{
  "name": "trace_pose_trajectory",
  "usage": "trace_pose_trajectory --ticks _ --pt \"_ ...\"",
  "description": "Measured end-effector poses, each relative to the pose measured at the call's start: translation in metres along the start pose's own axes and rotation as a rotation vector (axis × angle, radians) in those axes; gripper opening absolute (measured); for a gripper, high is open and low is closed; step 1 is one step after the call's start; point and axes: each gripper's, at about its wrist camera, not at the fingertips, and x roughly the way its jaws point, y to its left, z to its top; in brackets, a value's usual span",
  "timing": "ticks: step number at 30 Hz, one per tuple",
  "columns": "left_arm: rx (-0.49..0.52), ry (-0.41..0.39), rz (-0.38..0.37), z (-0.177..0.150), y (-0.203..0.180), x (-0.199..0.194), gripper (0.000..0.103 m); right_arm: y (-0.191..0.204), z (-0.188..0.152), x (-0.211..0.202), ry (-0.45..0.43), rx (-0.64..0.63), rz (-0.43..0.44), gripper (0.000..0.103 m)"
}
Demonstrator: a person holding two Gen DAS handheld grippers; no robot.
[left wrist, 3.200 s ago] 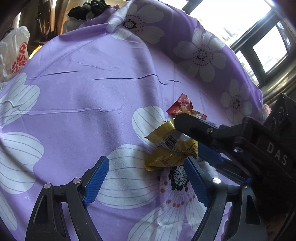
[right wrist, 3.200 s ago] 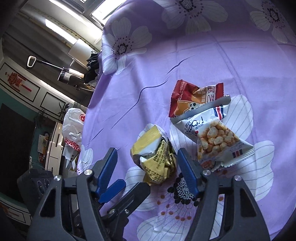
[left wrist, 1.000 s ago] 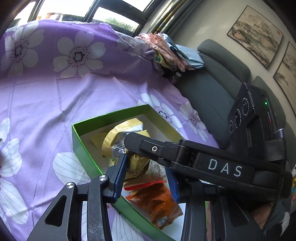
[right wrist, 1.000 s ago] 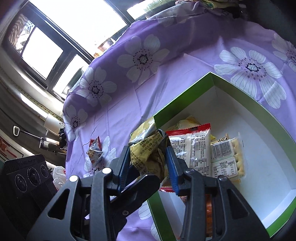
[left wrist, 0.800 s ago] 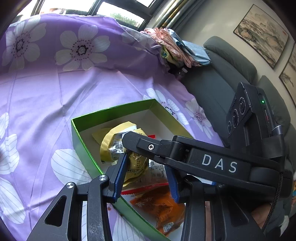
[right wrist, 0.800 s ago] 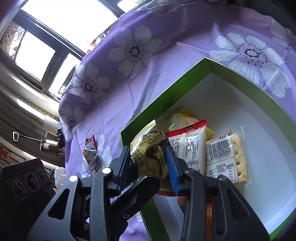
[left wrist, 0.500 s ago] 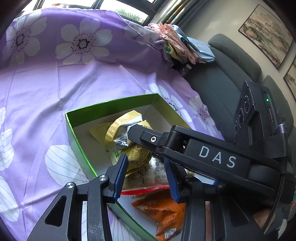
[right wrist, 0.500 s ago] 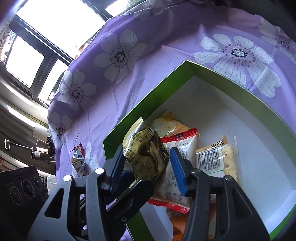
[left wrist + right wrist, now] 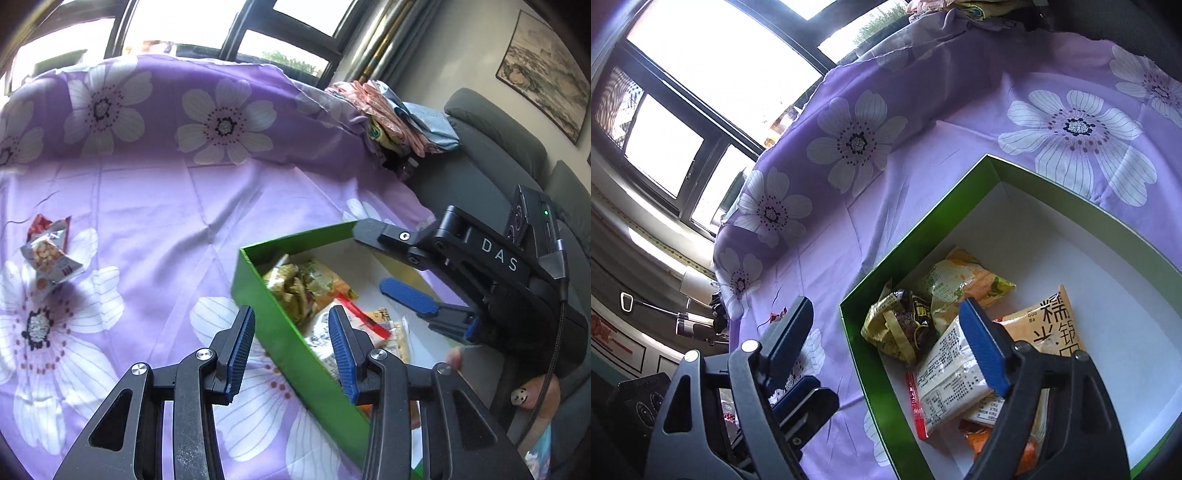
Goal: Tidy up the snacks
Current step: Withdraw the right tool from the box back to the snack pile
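A green box (image 9: 266, 295) with a white inside (image 9: 912, 236) sits on the purple flowered cloth. In its near corner lies a crumpled yellow packet (image 9: 901, 328) (image 9: 288, 288), among several other snack packets. My right gripper (image 9: 886, 343) (image 9: 369, 258) hovers over that corner; its jaws are opening and touch nothing, with the yellow packet loose below them. My left gripper (image 9: 291, 350) hangs over the box's near wall, its jaws narrowly apart and empty. Two small packets (image 9: 48, 251), one red and one white, lie on the cloth far to the left.
A grey sofa (image 9: 491, 147) stands to the right of the table. A pile of folded cloths (image 9: 399, 114) rests at the far edge below the windows. A thumb with a painted nail (image 9: 524, 395) shows on the right gripper's handle.
The right jaws spread and the yellow packet dropped into the box corner. The left gripper pulled back and swung left, so the box's wall and the loose packets came into view.
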Motion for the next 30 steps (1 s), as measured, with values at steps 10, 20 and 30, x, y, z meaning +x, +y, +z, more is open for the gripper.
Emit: trace_pose_trajectory --ticks 10,20,30 --pt "-0.095 -0.098 0.196 0.000 0.076 -0.060 0.066 0.024 -0.005 -0.008 -0.093 -0.076 0.008 0.091" --pt "-0.289 -0.129 0.277 0.023 0.142 -0.080 0.082 0.052 -0.020 -0.004 -0.187 -0.153 -0.033 0.100" --pt "-0.399 -0.140 0.390 0.027 0.210 -0.057 0.083 0.098 -0.030 0.036 -0.064 -0.240 0.040 0.103"
